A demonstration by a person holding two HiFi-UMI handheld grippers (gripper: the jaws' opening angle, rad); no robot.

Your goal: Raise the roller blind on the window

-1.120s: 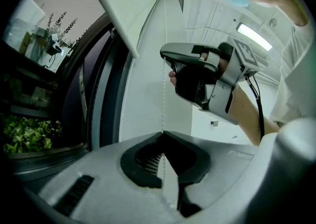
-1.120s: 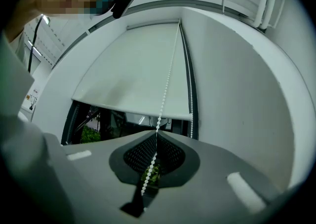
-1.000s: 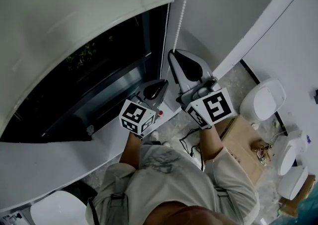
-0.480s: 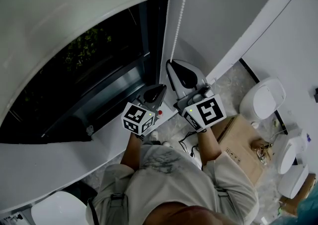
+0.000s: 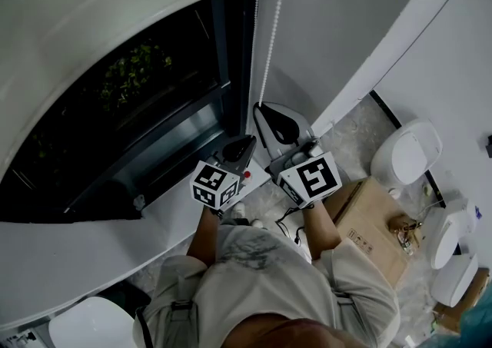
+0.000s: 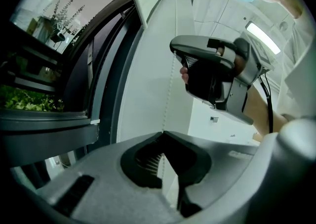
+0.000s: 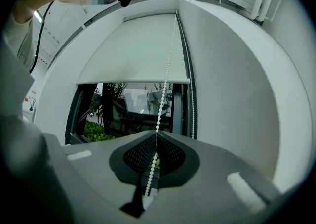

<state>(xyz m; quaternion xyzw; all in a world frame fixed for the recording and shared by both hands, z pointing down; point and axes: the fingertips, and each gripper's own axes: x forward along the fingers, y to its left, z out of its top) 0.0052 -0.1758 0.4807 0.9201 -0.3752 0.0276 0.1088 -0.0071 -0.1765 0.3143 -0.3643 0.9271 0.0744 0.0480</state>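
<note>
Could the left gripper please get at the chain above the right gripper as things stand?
Probably yes, after letting go: the chain hangs bare above the right gripper, nothing across it. The left gripper is shut on it just below.

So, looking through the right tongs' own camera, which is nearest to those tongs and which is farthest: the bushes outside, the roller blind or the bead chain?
1. The bead chain: clamped in the right tongs, running up the middle.
2. The roller blind: farther ahead, upper centre.
3. The bushes: outdoors, farthest, lower left.
</note>
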